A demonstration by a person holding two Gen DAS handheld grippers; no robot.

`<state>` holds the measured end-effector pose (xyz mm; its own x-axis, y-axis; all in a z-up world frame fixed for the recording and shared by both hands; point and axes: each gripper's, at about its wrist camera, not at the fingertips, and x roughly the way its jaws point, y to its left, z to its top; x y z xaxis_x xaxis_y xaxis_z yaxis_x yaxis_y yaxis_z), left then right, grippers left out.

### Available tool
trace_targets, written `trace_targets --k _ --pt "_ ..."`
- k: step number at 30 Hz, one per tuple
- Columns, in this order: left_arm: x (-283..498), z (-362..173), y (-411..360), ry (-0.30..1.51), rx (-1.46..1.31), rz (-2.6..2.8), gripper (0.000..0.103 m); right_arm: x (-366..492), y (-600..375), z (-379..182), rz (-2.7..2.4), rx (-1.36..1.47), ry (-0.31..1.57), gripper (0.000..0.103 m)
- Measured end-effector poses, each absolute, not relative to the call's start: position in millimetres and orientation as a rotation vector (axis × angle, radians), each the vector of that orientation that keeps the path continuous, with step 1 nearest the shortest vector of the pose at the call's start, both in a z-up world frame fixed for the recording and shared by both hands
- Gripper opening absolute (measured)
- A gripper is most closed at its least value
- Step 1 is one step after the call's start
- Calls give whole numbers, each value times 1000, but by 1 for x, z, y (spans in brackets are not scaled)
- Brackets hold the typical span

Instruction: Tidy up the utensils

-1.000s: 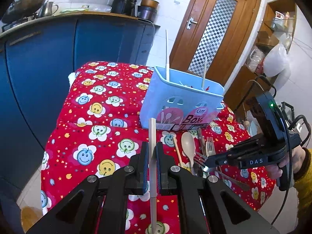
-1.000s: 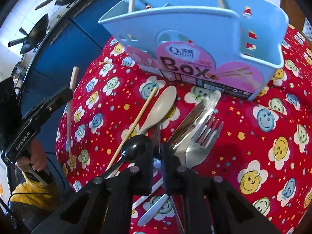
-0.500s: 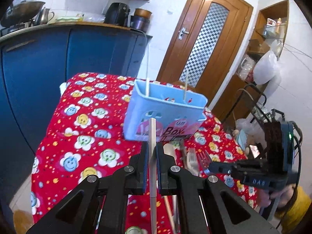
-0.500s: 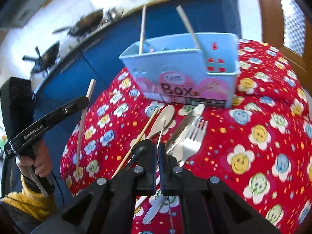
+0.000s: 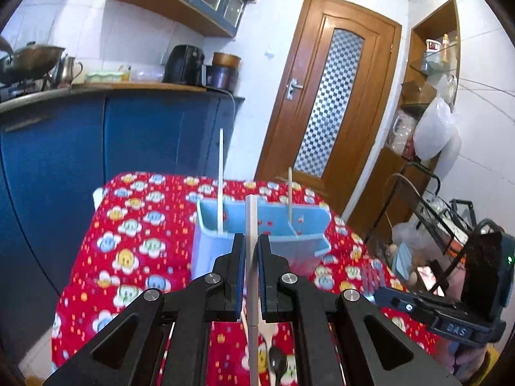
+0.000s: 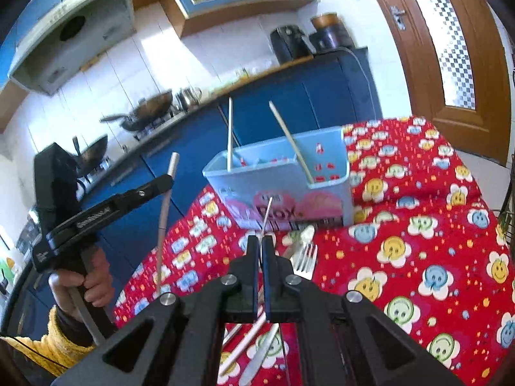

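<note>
The left gripper (image 5: 249, 260) has its fingers (image 5: 237, 265) clamped on a pale chopstick (image 5: 251, 222), held nearly upright with its top showing above the fingers. Just beyond it stands the blue utensil box (image 5: 206, 251) on the desk (image 5: 128, 234), which is covered in a red smiley-flower cloth; two sticks already stand in the box, one in each compartment. To seat this one well, it probably needs carrying over the rim, staying vertical, and lowering beside a stick already there before release. Further right, the right gripper (image 6: 260, 246) is closed on a thin metal handle (image 6: 266, 215) that points toward the box; what kind of utensil it is cannot be told. Below it a fork (image 6: 304, 259) and a knife (image 6: 260, 358) lie on the cloth, near the box. The two loads should go in one after the other, so the hands do not collide above the rim.
</note>
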<state>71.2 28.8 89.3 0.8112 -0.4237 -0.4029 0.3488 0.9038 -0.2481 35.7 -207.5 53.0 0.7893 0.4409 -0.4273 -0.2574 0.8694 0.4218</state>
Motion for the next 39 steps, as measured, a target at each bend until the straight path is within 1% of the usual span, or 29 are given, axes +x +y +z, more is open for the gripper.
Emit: trace_targets --k 6,12,15,21,31,35,39 --pt "98 113 27 392 -220 -384 7 37 -219 67 386 374 439 3" --pt "128 135 24 286 -273 -331 7 50 -233 80 412 413 394 3" --pt "142 139 21 263 -288 -313 7 57 -239 88 428 420 371 3" --pt "167 134 7 258 -279 -254 7 72 -248 110 412 384 322 3" --pt "185 128 -3 186 -232 -225 7 115 -252 148 368 323 205 3" --pt "188 120 -8 160 -194 -207 7 132 -248 150 349 309 167 3" --pt "190 108 -11 153 -178 -202 7 150 -244 138 341 308 179 3"
